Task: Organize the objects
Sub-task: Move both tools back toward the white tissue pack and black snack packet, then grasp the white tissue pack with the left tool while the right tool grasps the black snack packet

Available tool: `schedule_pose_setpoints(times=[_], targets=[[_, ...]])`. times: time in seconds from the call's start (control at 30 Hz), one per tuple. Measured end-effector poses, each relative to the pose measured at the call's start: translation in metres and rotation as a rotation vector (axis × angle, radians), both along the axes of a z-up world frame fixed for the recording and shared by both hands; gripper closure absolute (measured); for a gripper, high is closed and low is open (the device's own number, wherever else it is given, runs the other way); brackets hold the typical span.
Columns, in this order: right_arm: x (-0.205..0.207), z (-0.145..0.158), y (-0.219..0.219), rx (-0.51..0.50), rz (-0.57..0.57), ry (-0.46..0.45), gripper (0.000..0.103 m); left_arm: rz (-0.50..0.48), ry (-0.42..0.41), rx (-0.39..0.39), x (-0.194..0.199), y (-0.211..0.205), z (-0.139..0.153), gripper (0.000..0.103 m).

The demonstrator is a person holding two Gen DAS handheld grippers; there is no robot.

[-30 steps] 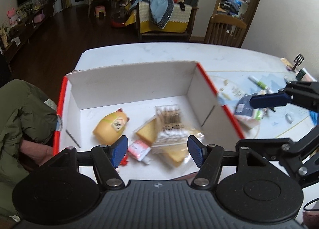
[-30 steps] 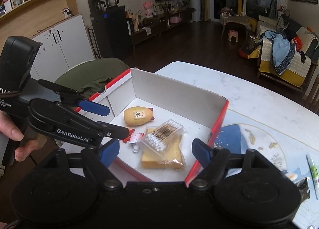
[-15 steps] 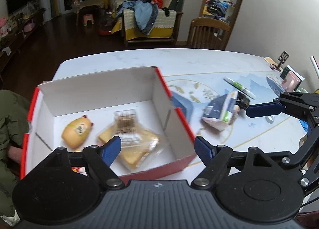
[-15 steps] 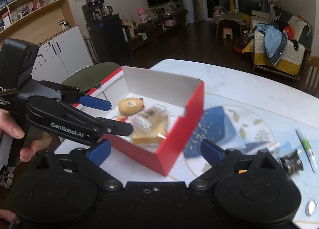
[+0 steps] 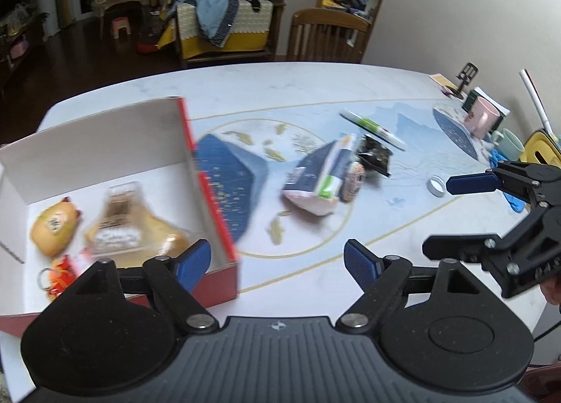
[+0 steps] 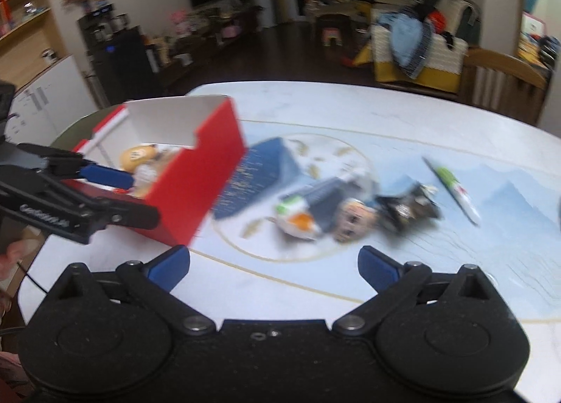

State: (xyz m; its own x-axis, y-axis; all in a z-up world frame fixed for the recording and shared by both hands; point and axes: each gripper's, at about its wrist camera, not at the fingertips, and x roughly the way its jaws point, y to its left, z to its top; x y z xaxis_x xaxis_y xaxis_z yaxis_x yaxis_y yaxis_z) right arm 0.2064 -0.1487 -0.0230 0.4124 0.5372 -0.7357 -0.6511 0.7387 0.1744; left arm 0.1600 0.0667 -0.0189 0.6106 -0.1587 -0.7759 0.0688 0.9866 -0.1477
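Left wrist | 1 red box (image 5: 210, 192) | perhaps 4 items | both tools (image 5: 277, 259) (image 6: 273, 264) wide

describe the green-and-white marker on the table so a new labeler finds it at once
Start at the red box on the table's left side, then move right across the blue printed mat to the cluster of small packets. The marker lies flat just beyond that cluster, next to the black wrapper. It is the only long, thin item there, white with a green band.

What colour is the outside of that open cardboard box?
Red outside, white inside; the open cardboard box shows it best in the right wrist view.
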Motion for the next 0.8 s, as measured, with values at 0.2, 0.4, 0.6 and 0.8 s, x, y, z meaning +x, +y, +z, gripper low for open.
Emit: schedule_pose_setpoints(times=[0.2,0.4,0.6,0.8], targets=[[0.024,-0.007,-0.030,-0.014,-0.092,0.009,0.001,-0.038,-0.003,0.020,0.016,-0.032,-0.010,0.019],[0.055,-0.012,-0.055,-0.025,-0.180,0.025,0.001,-0.045,-0.001,0.037,0.041,-0.059,-0.023,0.013],[0.093,-0.025,-0.061,-0.058,-0.247,0.056,0.001,-0.069,-0.019,0.096,0.067,-0.079,-0.033,0.003],[0.125,-0.040,-0.054,-0.086,-0.306,0.086,0.001,-0.079,-0.008,0.166,0.098,-0.090,-0.047,0.003]])
